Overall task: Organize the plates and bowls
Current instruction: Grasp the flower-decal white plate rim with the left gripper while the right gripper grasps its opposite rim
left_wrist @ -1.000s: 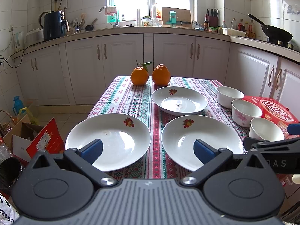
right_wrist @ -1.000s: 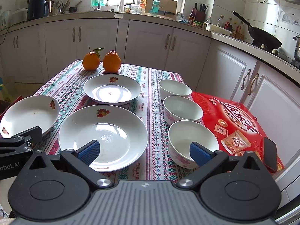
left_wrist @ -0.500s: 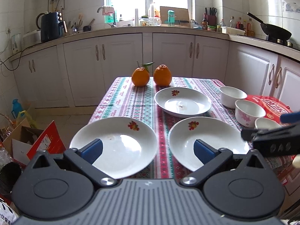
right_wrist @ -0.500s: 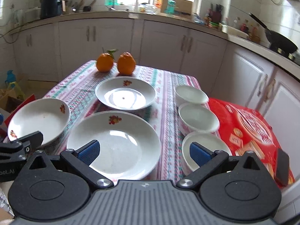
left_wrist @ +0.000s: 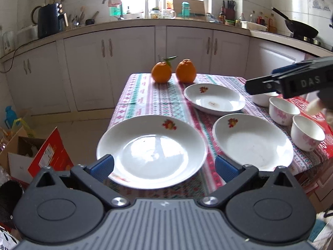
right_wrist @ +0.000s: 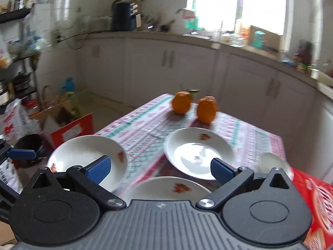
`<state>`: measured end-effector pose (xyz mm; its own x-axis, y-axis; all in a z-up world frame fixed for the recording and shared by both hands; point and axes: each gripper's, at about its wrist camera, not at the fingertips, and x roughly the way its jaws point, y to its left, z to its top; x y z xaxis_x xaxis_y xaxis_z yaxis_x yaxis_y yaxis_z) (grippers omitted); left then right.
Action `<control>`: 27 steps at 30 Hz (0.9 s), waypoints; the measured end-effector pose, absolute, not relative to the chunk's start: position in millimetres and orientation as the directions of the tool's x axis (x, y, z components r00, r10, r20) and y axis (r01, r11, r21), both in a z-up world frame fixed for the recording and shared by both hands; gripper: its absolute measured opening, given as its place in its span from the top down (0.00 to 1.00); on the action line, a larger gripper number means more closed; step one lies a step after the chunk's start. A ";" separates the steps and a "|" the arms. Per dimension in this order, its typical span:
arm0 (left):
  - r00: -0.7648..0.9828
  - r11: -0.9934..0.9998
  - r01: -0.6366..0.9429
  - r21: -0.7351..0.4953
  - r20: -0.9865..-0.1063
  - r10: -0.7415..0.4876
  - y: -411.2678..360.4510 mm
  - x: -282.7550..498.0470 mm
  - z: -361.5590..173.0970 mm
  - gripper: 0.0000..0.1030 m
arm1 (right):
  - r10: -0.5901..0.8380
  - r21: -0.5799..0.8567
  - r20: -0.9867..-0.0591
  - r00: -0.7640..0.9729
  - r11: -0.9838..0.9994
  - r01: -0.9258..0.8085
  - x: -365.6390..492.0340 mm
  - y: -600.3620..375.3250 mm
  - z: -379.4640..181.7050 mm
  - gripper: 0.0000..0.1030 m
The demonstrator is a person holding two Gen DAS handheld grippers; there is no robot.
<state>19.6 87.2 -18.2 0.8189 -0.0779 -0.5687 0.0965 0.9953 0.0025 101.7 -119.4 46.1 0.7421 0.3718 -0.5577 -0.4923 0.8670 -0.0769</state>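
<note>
Plates and bowls sat on the patterned tablecloth (left_wrist: 162, 98) of a small kitchen table. Left gripper (left_wrist: 164, 165) was released, its blue-padded fingers (left_wrist: 102, 164) spread wide and gripping nothing, low over the near edge, with the near-left plate (left_wrist: 152, 150) between and just beyond them. Near-right plate (left_wrist: 252, 143) lay beside it, apart; a third plate (left_wrist: 214, 99) lay farther back, toward the table's middle. Three small bowls ran along the right edge: nearest bowl (left_wrist: 307, 132), middle bowl (left_wrist: 283, 110), far bowl (left_wrist: 263, 100) partly hidden behind the right gripper (right_wrist: 160, 167). That gripper was likewise released and empty, held high above the plates; its view was motion-blurred. Two oranges (left_wrist: 173, 70) stood near the far edge. Red box (right_wrist: 318, 200) lay at the right edge beneath the bowls.
</note>
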 end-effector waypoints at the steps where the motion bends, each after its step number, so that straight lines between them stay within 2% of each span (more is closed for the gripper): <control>1: 0.816 0.996 0.088 0.002 -0.574 -0.071 91.9 19.9 -20.1 0.01 | 0.384 -0.072 -0.564 0.731 0.859 -0.508 106.3 -113.5 44.6 0.00; 9: 0.768 0.994 0.111 0.002 -0.634 -0.084 113.6 25.5 -48.1 0.01 | 0.525 0.061 -0.655 0.544 0.754 -0.654 151.1 -72.1 22.9 0.00; 16: 0.741 0.986 0.166 -0.004 -0.659 -0.127 120.5 35.3 -67.1 0.01 | 0.577 0.169 -0.719 0.387 0.686 -0.708 188.6 -45.4 -3.4 0.00; 21: 0.742 0.980 0.199 -0.003 -0.653 -0.153 124.0 42.2 -72.3 0.01 | 0.560 0.180 -0.758 0.333 0.671 -0.719 213.4 -30.9 -17.2 0.00; 24: 0.734 0.976 0.217 -0.015 -0.657 -0.173 125.6 47.8 -74.9 0.01 | 0.559 0.202 -0.777 0.290 0.657 -0.726 225.9 -25.1 -25.5 0.04; 27: 0.727 0.973 0.231 -0.026 -0.659 -0.191 126.6 51.4 -76.3 0.01 | 0.551 0.220 -0.796 0.249 0.648 -0.729 235.5 -18.7 -34.0 0.17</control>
<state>51.4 126.6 -76.3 0.7275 -0.1907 -0.6591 0.2314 0.9725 -0.0260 235.5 -18.7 -34.0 0.2495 0.5511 -0.7963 -0.7294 0.6478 0.2198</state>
